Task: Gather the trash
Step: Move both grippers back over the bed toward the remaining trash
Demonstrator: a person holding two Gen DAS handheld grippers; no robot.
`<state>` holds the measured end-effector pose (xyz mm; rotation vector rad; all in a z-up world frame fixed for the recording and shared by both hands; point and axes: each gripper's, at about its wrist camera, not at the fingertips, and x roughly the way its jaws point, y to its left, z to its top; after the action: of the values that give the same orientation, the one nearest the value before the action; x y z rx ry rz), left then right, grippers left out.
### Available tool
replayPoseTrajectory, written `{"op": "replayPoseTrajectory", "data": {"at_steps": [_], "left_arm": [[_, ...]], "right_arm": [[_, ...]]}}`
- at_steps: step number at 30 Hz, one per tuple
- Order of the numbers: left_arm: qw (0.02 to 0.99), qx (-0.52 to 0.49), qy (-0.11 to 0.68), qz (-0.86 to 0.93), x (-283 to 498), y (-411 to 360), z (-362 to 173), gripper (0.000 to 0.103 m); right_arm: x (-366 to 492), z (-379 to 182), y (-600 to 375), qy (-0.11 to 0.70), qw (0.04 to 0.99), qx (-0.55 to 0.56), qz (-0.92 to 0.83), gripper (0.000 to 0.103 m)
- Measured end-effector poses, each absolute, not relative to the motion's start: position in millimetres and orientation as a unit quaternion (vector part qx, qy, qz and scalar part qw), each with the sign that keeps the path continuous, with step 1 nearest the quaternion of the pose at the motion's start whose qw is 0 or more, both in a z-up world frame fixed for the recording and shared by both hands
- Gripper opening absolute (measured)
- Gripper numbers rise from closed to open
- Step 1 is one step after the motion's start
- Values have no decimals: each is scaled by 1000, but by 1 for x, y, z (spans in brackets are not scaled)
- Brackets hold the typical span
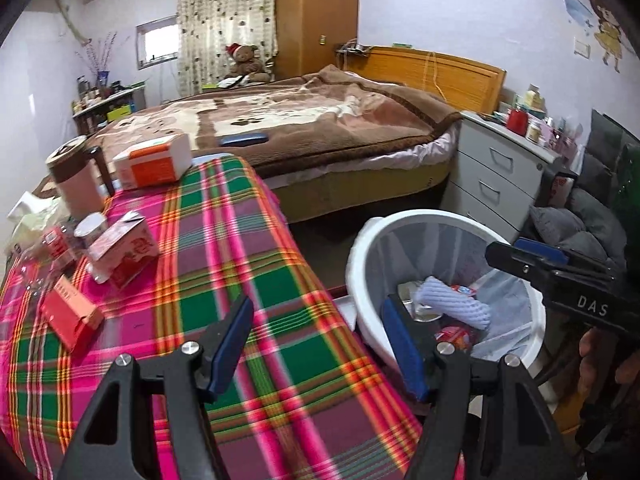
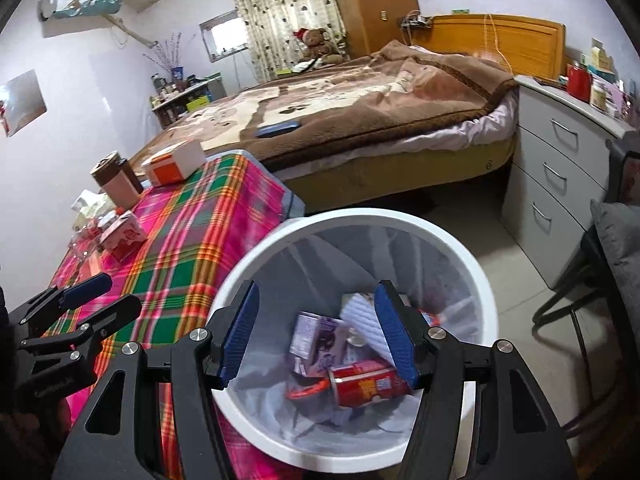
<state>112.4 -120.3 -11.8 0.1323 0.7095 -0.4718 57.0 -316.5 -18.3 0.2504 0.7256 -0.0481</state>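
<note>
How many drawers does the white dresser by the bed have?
3 drawers on the white dresser: top drawer, middle drawer, bottom drawer, stacked one under another. None seems hidden.

Beyond the claw, pale lilac walls (image 2: 92, 80) enclose a bedroom. A bed (image 1: 304, 120) with a brown blanket and wooden headboard (image 1: 440, 70) lies ahead. Farther back stand a tall wooden wardrobe (image 1: 316, 16) and a patterned curtain (image 1: 226, 20) beside a small bright window (image 1: 160, 44). To the right, grey drawers (image 2: 560, 168) stand on a pale tiled floor (image 2: 460, 216).
</note>
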Motion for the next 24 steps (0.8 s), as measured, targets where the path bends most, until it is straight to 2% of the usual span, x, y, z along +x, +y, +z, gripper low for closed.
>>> {"op": "replayPoseTrajectory", "data": {"at_steps": [13, 24], "left_arm": [[921, 39, 345, -177, 121, -68, -15, 69], [926, -11, 367, -92, 147, 16, -26, 73]], "right_arm": [[72, -17, -277, 355, 930, 94, 10, 61], [107, -16, -227, 357, 930, 65, 65, 61]]}}
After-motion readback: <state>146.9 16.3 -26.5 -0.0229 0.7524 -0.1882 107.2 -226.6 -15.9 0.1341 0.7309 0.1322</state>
